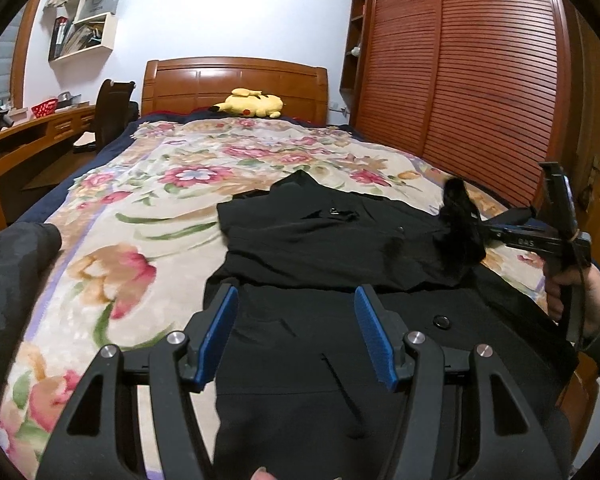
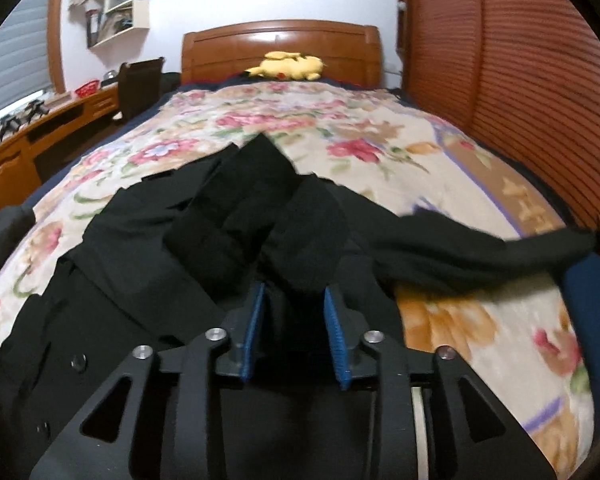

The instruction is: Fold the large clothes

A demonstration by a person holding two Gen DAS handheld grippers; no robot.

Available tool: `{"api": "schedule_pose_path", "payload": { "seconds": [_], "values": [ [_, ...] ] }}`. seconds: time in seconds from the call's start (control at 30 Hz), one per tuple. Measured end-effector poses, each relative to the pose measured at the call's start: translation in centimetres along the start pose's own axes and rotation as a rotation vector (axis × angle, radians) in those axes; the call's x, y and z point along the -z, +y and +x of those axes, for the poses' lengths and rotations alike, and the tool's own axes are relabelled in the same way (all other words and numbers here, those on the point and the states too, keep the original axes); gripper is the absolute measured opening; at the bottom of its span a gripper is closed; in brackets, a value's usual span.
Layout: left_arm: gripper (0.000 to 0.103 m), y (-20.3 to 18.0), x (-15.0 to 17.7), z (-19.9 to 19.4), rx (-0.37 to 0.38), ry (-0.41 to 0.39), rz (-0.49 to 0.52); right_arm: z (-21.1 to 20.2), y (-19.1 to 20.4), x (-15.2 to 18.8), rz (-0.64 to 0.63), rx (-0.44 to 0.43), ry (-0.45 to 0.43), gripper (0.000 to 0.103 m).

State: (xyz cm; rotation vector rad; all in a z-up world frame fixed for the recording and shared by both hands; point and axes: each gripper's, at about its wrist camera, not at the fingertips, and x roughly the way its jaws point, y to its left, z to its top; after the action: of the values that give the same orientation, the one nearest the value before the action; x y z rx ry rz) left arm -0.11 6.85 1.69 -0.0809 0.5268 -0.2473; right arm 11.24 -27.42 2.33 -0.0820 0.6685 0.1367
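A large black coat (image 1: 320,240) with buttons lies on the floral blanket (image 1: 160,200), its upper part folded across. My left gripper (image 1: 298,294) hovers open above the coat's lower half, with nothing between its blue pads. At the right, a hand (image 1: 588,300) holds my right gripper, and a bunch of black cloth (image 1: 460,224) stands lifted at its tips. In the right wrist view the right gripper (image 2: 295,290) has its pads apart, with coat cloth (image 2: 236,216) lying loosely between and ahead of them. A sleeve (image 2: 480,252) stretches out to the right.
A yellow plush toy (image 1: 252,104) rests by the wooden headboard (image 1: 236,84). A slatted wardrobe (image 1: 460,80) runs along the bed's right side. A desk (image 1: 20,136) and chair (image 1: 112,112) stand to the left. Another dark garment (image 1: 12,272) lies at the left edge.
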Motion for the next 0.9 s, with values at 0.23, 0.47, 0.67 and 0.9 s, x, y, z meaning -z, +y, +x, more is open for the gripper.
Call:
{"api": "schedule_pose_path", "payload": {
  "seconds": [0.23,0.47,0.67,0.9],
  "values": [
    [0.060,-1.9,-0.1,1.0,0.021,0.011,0.023,-2.6,-1.6,2.0,-0.026,0.006,-0.004,0.052],
    [0.061,-5.0,-0.3,2.6,0.065,0.022,0.051,-3.1,-5.7,1.8,-0.010,0.057,-0.013,0.061],
    [0.061,-7.9,-0.8,4.8,0.094,0.034,0.079,-2.4,-11.8,0.6,0.012,0.115,0.015,0.061],
    [0.061,-10.5,-0.8,7.3,0.113,0.063,0.114,-2.0,-19.8,-1.2,0.092,0.212,0.041,0.061]
  ]
}}
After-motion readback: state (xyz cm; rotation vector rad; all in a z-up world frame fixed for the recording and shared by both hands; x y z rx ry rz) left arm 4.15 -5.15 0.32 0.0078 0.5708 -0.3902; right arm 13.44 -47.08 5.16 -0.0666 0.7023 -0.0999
